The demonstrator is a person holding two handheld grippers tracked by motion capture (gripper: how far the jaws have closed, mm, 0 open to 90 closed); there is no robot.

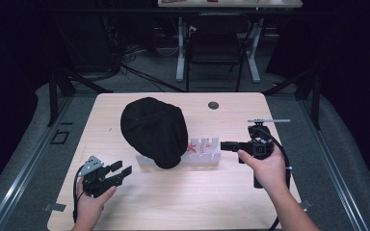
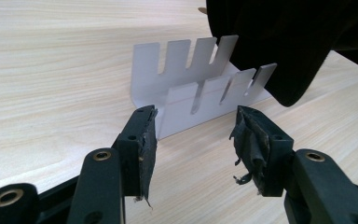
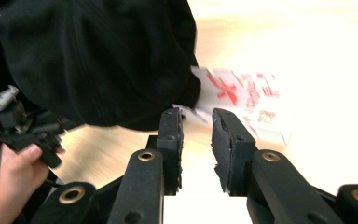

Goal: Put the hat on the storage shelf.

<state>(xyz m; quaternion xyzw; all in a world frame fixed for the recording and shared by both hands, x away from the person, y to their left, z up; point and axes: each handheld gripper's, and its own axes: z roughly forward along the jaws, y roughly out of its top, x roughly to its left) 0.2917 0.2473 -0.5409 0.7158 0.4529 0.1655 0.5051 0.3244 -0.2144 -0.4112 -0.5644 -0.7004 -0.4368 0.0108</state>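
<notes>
A black cap (image 1: 154,130) is draped over the left part of a clear slotted rack (image 1: 203,153) with red print, in the middle of the wooden table (image 1: 197,202). My left gripper (image 1: 120,171) is held low at the table's front left, open, jaws aimed at the rack's left end. Its own view shows the rack (image 2: 186,88) just ahead of the empty left gripper (image 2: 196,116), the cap (image 2: 284,37) at upper right. My right gripper (image 1: 224,145) points left at the rack's right end. The right gripper (image 3: 196,114) is open and empty, facing cap (image 3: 98,56) and rack (image 3: 242,93).
A round cable hole (image 1: 213,105) sits near the table's far edge. Behind the table stands a dark chair (image 1: 217,48) in front of a white-legged desk (image 1: 180,53). The other hand and its gripper (image 3: 23,130) appear at the left of the right gripper view.
</notes>
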